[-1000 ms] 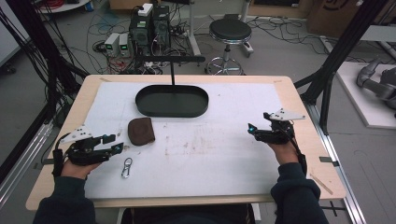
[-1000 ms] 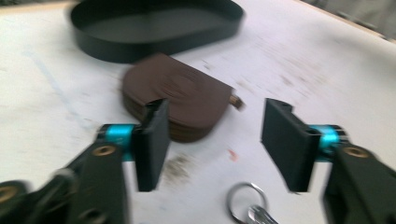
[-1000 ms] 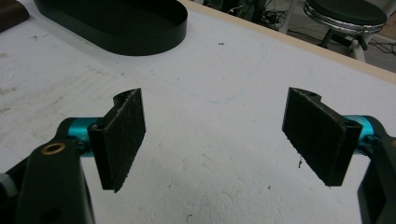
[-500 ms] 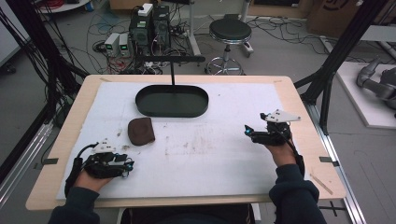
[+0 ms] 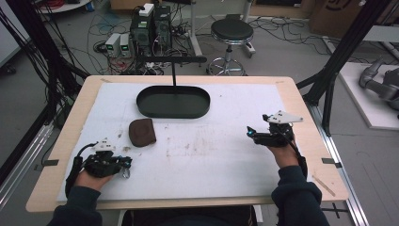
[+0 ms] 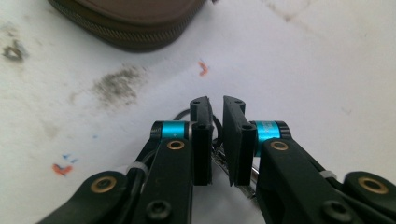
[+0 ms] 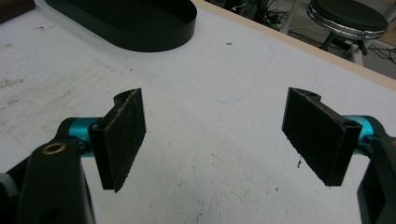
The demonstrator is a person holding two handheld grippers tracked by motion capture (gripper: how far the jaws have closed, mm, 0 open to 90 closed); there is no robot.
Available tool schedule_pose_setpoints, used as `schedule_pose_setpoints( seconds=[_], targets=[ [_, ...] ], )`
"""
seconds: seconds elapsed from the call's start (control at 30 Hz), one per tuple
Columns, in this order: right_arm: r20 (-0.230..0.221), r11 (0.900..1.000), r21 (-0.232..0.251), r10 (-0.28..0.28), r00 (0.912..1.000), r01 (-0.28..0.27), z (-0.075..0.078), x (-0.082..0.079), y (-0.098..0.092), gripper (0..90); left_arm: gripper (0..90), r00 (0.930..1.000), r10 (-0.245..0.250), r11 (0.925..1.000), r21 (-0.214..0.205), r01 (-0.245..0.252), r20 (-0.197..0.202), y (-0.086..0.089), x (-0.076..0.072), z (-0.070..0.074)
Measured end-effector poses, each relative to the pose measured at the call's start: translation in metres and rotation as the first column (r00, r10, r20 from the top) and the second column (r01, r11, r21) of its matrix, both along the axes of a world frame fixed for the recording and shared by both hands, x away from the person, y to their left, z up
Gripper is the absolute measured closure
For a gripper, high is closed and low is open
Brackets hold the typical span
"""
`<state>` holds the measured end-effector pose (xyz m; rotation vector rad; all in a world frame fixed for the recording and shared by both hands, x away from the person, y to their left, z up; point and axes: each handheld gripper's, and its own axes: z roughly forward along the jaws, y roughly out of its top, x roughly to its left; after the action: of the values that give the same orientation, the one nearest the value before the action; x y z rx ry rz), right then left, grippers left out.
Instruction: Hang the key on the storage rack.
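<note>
My left gripper point(image 5: 126, 165) lies low on the white mat near the table's front left. Its jaws have just been closing and now stand almost together around a small metal clip point(image 6: 217, 154), which they pinch against the mat; the clip point(image 5: 125, 173) peeks out under the fingertips. Just beyond the left gripper point(image 6: 215, 105) lies a brown zipped pouch point(image 6: 126, 18) point(image 5: 142, 132). A black oval tray point(image 5: 173, 112) sits further back, empty. My right gripper point(image 5: 249, 132) hovers at the right, open with nothing between its pads point(image 7: 215, 100).
A black stand with a horizontal bar point(image 5: 174, 60) rises behind the tray point(image 7: 126, 28). The mat is stained in the middle. Beyond the table's far edge stand a stool point(image 5: 231, 30) and electronics boxes with cables on the floor.
The left hand has moved right and toward the near edge, down onto the clip that lay free on the mat, and its jaws have closed on it. The right hand has kept still.
</note>
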<state>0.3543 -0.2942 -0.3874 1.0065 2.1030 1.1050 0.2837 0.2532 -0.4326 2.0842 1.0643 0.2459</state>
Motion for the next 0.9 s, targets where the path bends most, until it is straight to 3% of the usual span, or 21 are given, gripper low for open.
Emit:
schedule_pose_setpoints(
  seconds=[0.17, 0.3, 0.43, 0.53, 0.63, 0.67, 0.9],
  targets=[
    [-0.001, 1.0000, 0.001, -0.002, 1.0000, 0.002, 0.000, -0.001, 0.000, 21.9, 83.2, 1.0000, -0.009, 1.0000, -0.003, 0.009, -0.003, -0.001, 0.004, -0.001],
    [-0.002, 1.0000, -0.004, 0.001, 1.0000, -0.001, 0.000, -0.001, 0.001, 21.9, 86.4, 0.9976, -0.065, 0.9940, -0.087, 0.067, 0.023, -0.002, 0.009, 0.002],
    [-0.004, 1.0000, -0.005, 0.002, 1.0000, -0.002, -0.001, -0.001, 0.002, 21.9, 86.5, 0.9958, -0.091, 0.9865, -0.136, 0.091, 0.009, 0.001, 0.011, -0.001],
    [-0.003, 1.0000, -0.005, 0.003, 1.0000, -0.003, -0.001, -0.001, 0.001, 21.9, 86.4, 0.9988, -0.039, 0.9932, -0.109, 0.042, 0.031, 0.006, 0.009, 0.002],
    [-0.004, 1.0000, -0.003, -0.002, 1.0000, 0.002, -0.001, -0.001, 0.000, 21.9, 82.7, 0.9997, 0.004, 0.9978, -0.066, -0.003, 0.026, 0.009, 0.010, -0.002],
    [-0.003, 1.0000, -0.003, -0.001, 1.0000, 0.001, -0.001, -0.001, 0.000, 22.0, 79.4, 0.9998, 0.009, 0.9984, -0.057, -0.008, 0.015, 0.009, 0.010, -0.003],
    [-0.005, 1.0000, -0.005, 0.003, 1.0000, -0.003, -0.001, 0.000, 0.001, 22.0, 80.0, 0.9999, -0.014, 0.9980, -0.061, 0.014, 0.008, 0.010, 0.009, -0.002]
  ],
)
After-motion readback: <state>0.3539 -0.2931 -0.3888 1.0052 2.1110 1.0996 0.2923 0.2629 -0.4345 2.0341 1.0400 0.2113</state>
